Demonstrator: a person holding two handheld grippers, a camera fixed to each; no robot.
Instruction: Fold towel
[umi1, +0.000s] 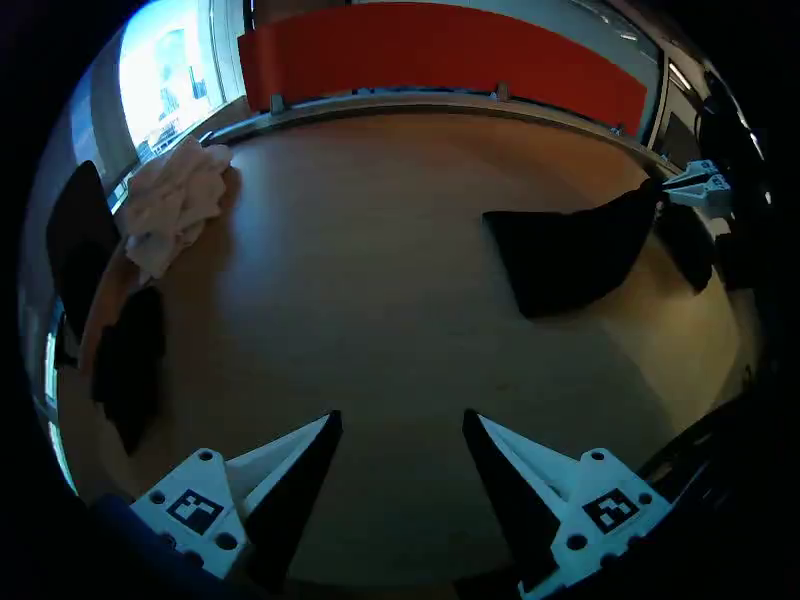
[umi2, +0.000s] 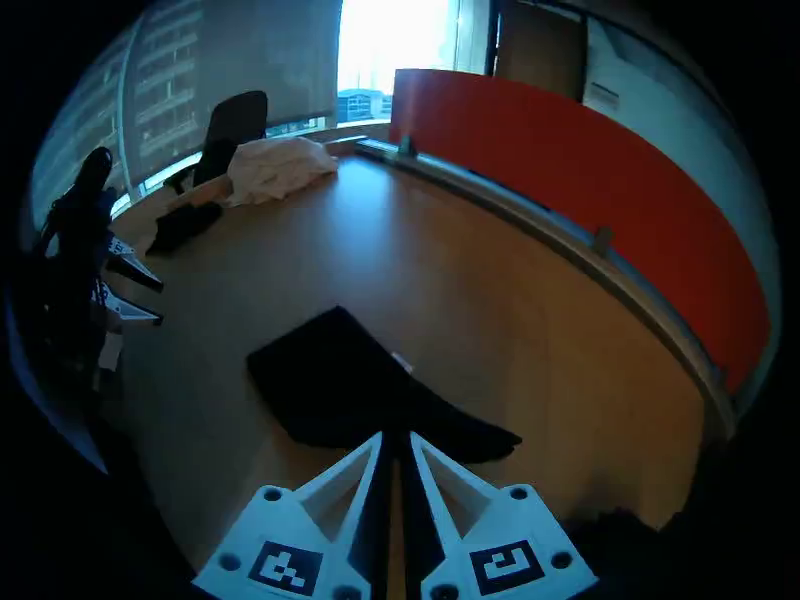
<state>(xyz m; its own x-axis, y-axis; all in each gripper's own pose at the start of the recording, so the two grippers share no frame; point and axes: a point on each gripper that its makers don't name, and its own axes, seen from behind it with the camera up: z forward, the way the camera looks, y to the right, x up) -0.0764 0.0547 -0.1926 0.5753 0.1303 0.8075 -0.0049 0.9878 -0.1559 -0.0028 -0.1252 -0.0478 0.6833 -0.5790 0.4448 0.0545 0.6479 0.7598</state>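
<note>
Task item: black cloth towel (umi1: 570, 260), lying mostly flat on light brown wooden tabletop (umi1: 380, 300), with one corner drawn up off the surface.

Right gripper (umi2: 395, 450): fingers together, clamped on that raised corner. Confirmed in left gripper view, where the towel edge rises into its white tips.

Left gripper (umi1: 400, 425): fingers spread wide, nothing between them, bare wood beneath.

Deciding relation: towel lies ahead and to the right of left gripper, well apart from its tips. Long axis runs from the clamped corner toward the free far corner, which points back across the table toward the left gripper's side. Nearer by far: the right, already touching. Judged that any fold needs the left brought across to a free corner first.

Elsewhere: crumpled white cloth heap (umi1: 175, 205) far off along the table edge, near long orange-red partition panel (umi1: 440, 50).

Writing: none legible. Black-and-white square markers (umi1: 193, 510) on the gripper fingers, coded patterns only. Small pale tag (umi2: 400, 361) on the towel, too small to read.
</note>
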